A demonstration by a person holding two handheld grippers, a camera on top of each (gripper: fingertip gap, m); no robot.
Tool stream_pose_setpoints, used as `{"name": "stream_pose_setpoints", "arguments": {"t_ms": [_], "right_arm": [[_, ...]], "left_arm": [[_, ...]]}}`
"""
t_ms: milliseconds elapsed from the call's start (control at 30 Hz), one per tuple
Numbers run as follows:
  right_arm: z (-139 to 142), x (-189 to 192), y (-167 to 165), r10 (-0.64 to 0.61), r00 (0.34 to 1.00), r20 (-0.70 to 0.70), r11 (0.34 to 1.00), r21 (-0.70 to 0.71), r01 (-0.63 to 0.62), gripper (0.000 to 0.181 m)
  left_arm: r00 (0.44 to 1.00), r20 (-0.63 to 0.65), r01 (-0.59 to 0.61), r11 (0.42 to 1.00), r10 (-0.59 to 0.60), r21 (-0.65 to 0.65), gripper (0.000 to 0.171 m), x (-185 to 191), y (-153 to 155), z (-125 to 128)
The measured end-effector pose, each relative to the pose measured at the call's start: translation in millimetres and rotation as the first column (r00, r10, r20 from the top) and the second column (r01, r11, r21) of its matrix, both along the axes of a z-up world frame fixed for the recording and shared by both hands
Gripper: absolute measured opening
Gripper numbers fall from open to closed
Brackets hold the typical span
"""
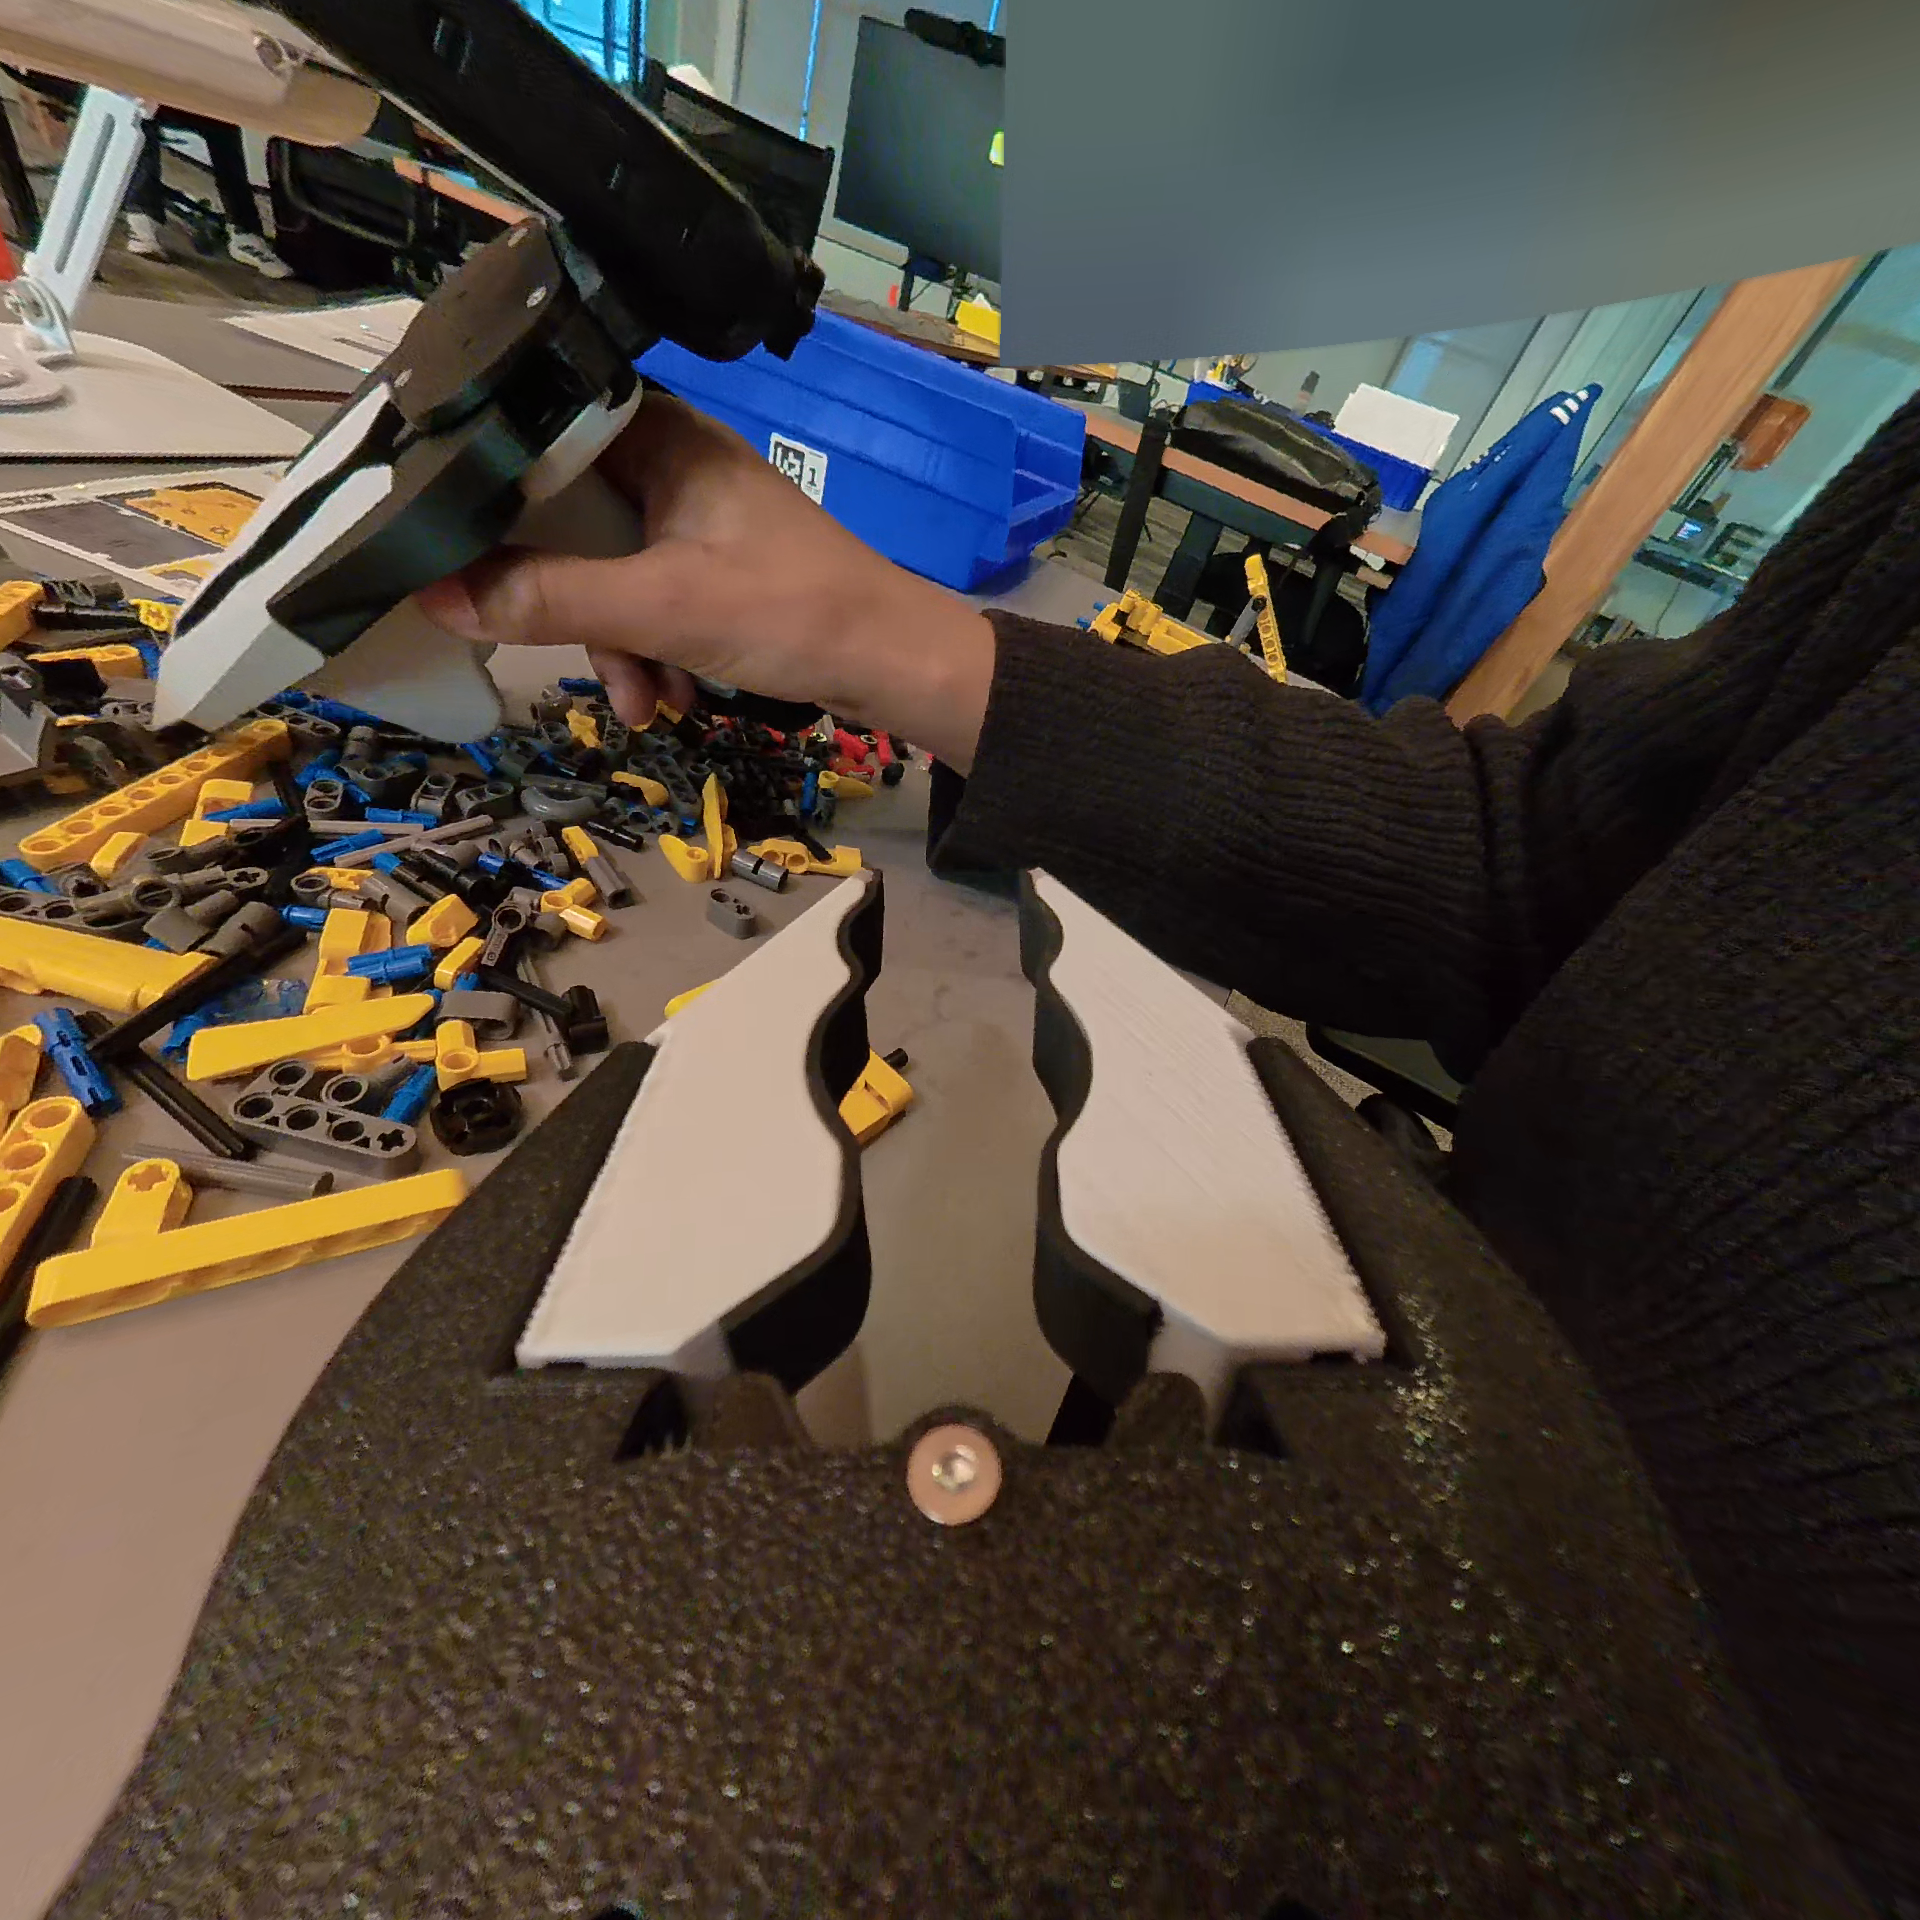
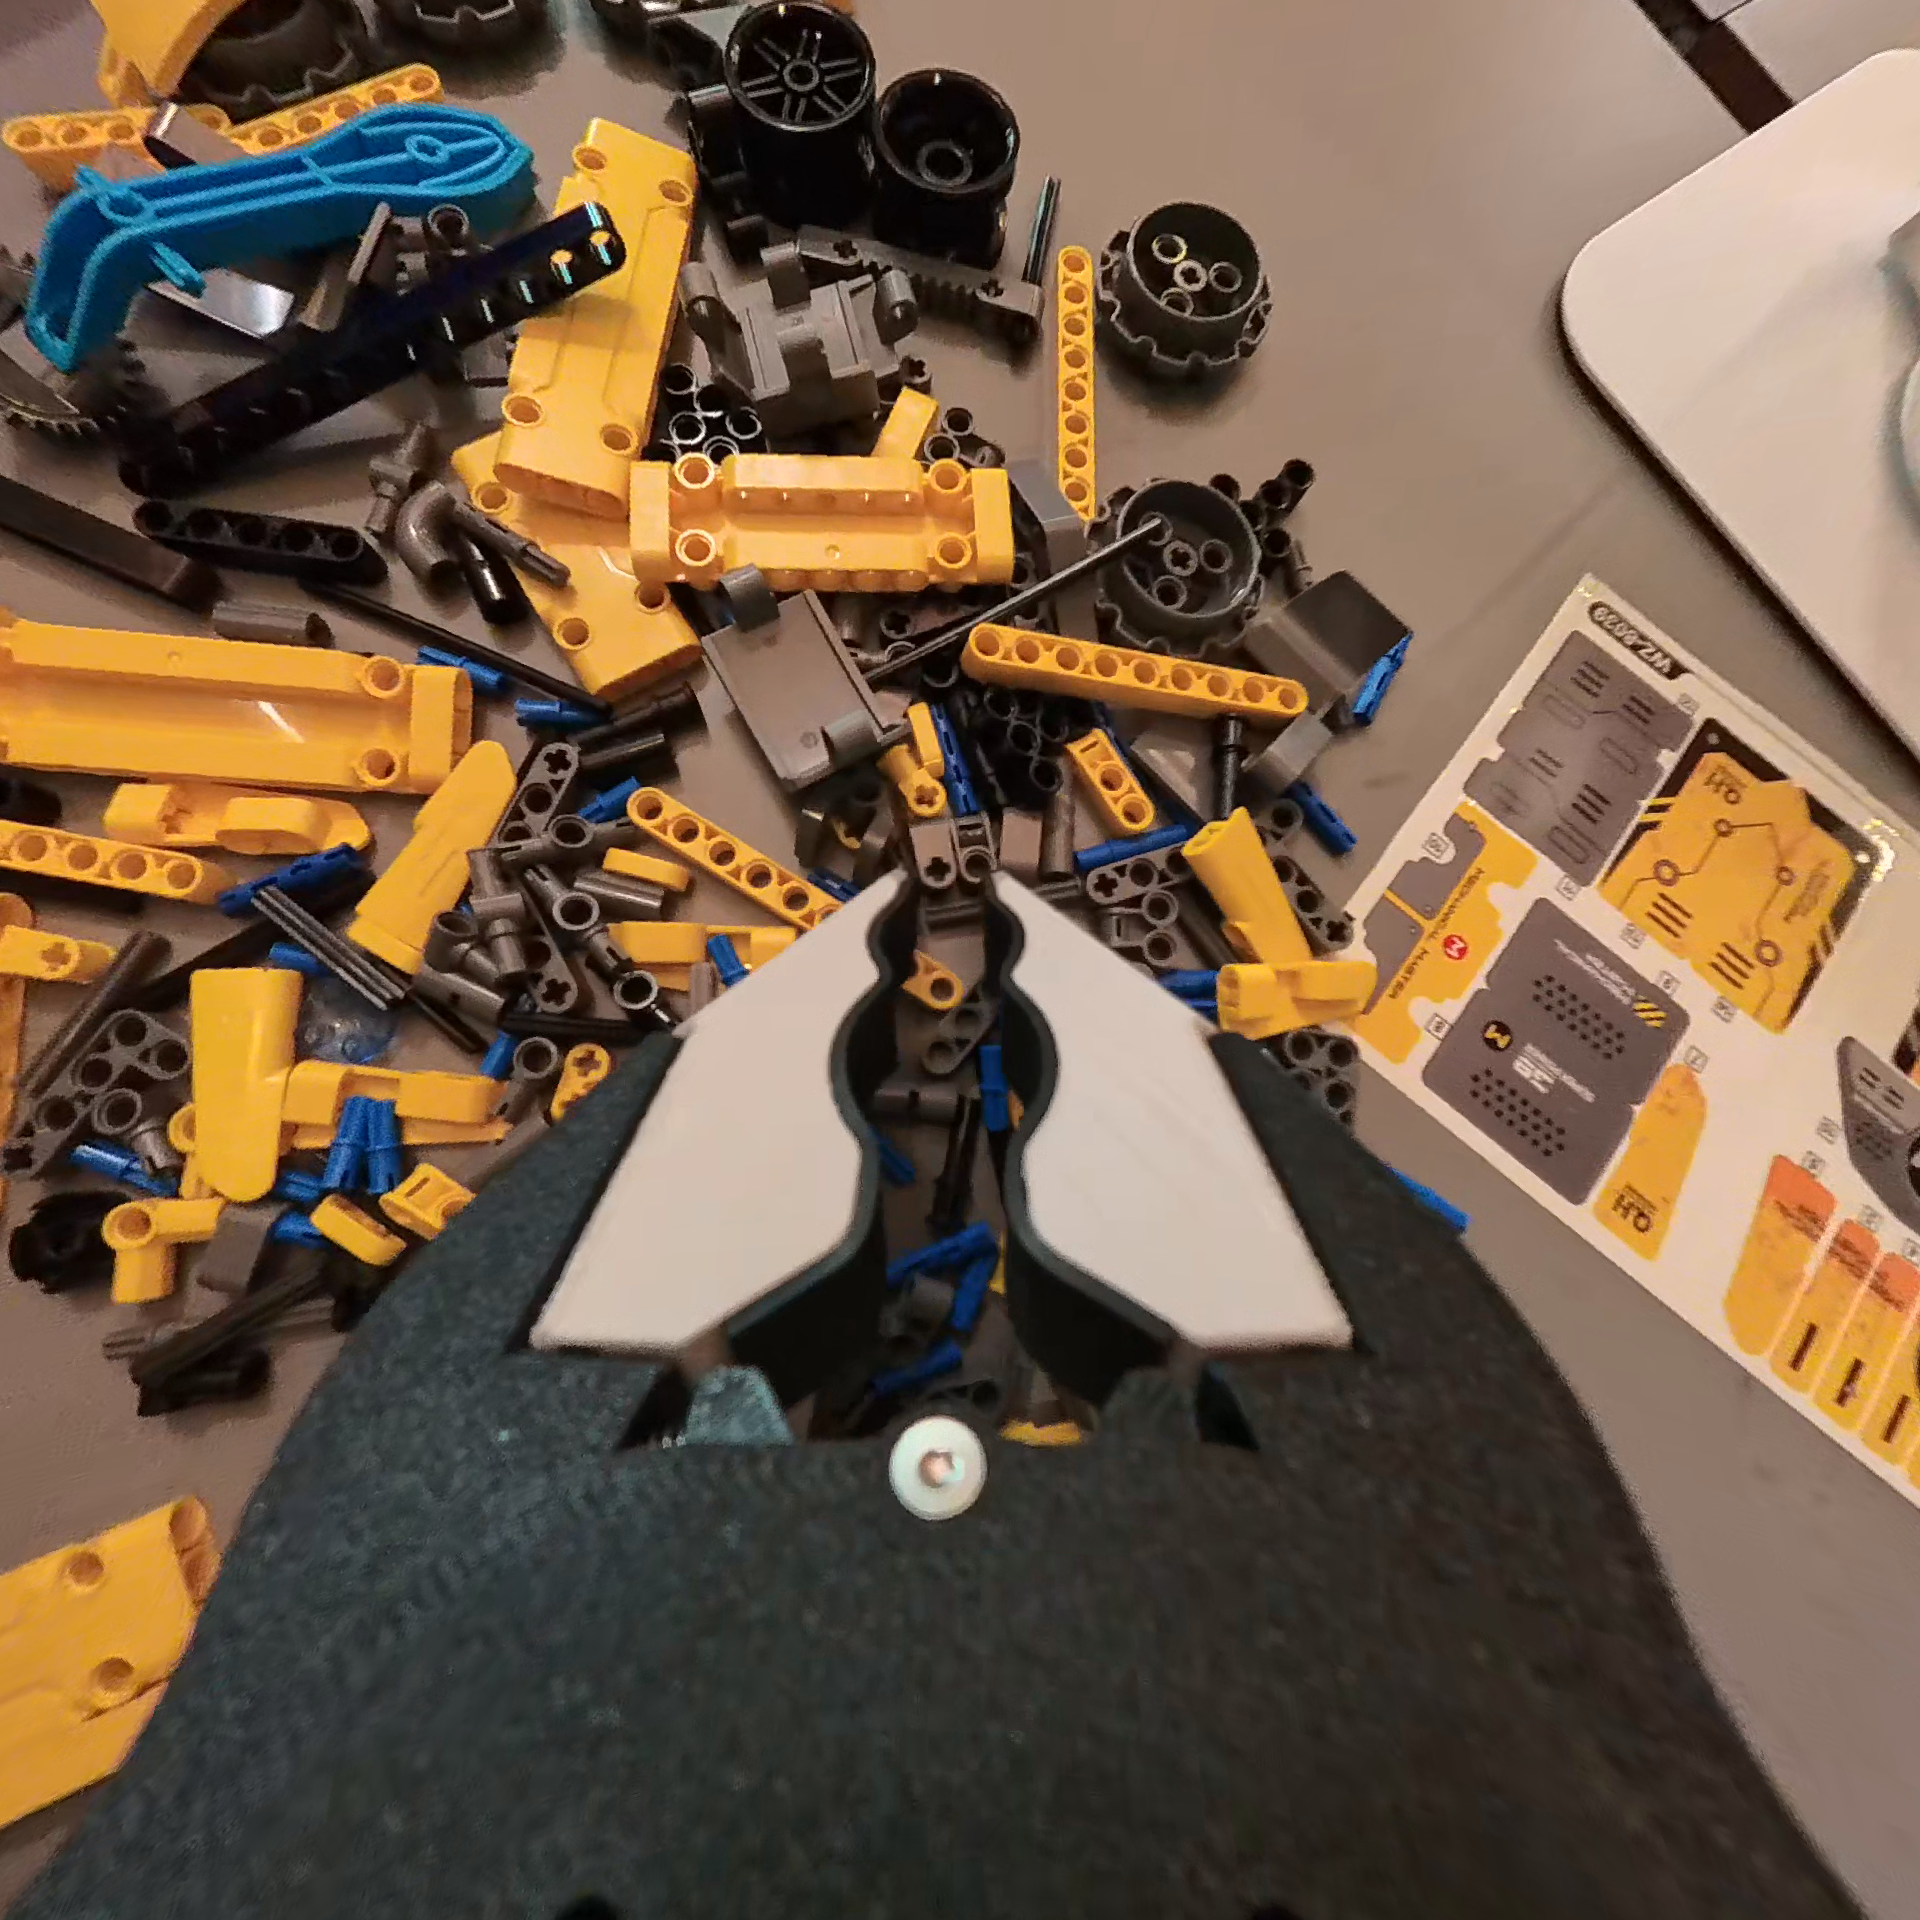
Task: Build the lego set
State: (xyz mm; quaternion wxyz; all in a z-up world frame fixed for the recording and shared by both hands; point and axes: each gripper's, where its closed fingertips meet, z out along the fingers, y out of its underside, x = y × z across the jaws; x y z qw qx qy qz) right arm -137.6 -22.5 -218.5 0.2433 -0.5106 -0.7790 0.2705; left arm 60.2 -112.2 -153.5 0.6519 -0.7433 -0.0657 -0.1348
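Note:
A pile of yellow, grey, black and blue building-toy parts (image 2: 727,644) lies on a grey table (image 2: 1403,260). My right gripper (image 2: 948,891) points down into the pile, its jaws nearly together around a small dark grey connector (image 2: 943,854). In the left wrist view a hand (image 1: 748,613) holds the right gripper (image 1: 171,707), tip down at the pile's (image 1: 343,914) far edge. My left gripper (image 1: 951,894) is open and empty. It hovers over bare table (image 1: 956,997) beside the pile, close to the person's dark sleeve (image 1: 1299,831).
A sticker sheet (image 2: 1662,935) lies right of the pile, with a white flat base (image 2: 1745,312) beyond it. A turquoise plastic tool (image 2: 281,208) and black wheels (image 2: 800,104) lie at the pile's far side. A blue bin (image 1: 914,457) stands behind the hand. The grippers' ends are close to 20 cm from one another.

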Motion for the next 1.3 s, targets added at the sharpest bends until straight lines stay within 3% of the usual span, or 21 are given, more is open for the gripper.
{"name": "stream_pose_setpoints", "arguments": {"t_ms": [567,767,1300], "right_arm": [[9.7,0.1,-1.5,-0.005,0.999,-0.048,1.0,-0.023,0.004,0.012],[-1.9,0.7,-5.0,0.004,1.0,0.006,0.999,-0.041,-0.003,0.012],[-2.2,-2.4,-12.6,0.039,0.999,-0.005,0.994,-0.097,-0.04,0.012]], "left_arm": [[1.0,0.002,0.004,1.0,-0.004,0.001,0.025,0.4,0.0,0.2],[1.0,0.004,0.005,1.0,-0.005,0.002,0.025,0.6,-0.1,0.4],[1.0,0.011,0.013,1.0,-0.013,0.001,0.025,1.2,-0.1,0.2]]}}
